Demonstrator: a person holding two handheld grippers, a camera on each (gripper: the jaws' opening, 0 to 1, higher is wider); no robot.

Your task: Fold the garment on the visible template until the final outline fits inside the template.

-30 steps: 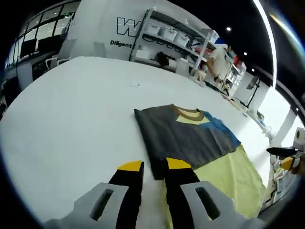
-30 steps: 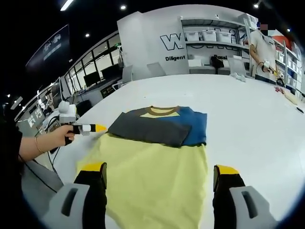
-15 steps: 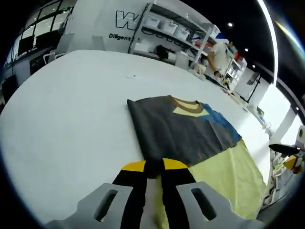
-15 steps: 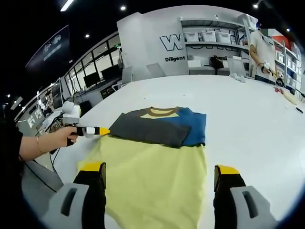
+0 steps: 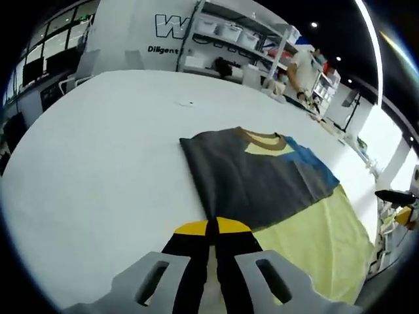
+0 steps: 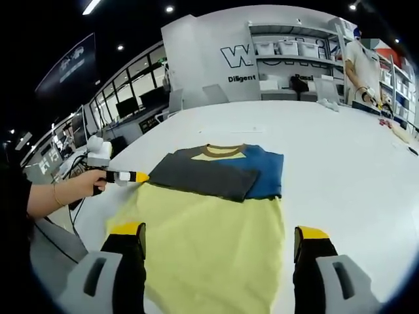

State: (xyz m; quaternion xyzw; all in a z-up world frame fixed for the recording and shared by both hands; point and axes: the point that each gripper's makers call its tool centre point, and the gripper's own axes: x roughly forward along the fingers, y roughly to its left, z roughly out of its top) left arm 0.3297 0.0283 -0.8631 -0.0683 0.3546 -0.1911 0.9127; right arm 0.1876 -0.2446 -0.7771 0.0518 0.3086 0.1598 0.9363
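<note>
A T-shirt (image 5: 255, 180) lies flat on the white table (image 5: 98, 150), collar away from me. Its grey sleeve is folded across the chest, the blue sleeve shows beside it, and the body is pale yellow. My left gripper (image 5: 211, 227) is shut, its yellow tips meeting on the shirt's left edge where the grey fold ends. In the right gripper view the T-shirt (image 6: 209, 175) lies ahead, and the left gripper (image 6: 134, 176) pinches its left corner, held by a hand (image 6: 72, 188). My right gripper (image 6: 219, 232) hovers open over the yellow hem, jaws spread to the shirt's width.
The table (image 6: 353, 150) stretches wide on all sides of the shirt. Shelves with white boxes (image 6: 294, 59) stand along the back wall, and a person (image 5: 302, 72) stands near them. The right gripper (image 5: 393, 196) shows at the far right of the left gripper view.
My left gripper's jaws, open astride the shirt's edge a second ago, have closed on it. The right gripper has stayed open and still.
</note>
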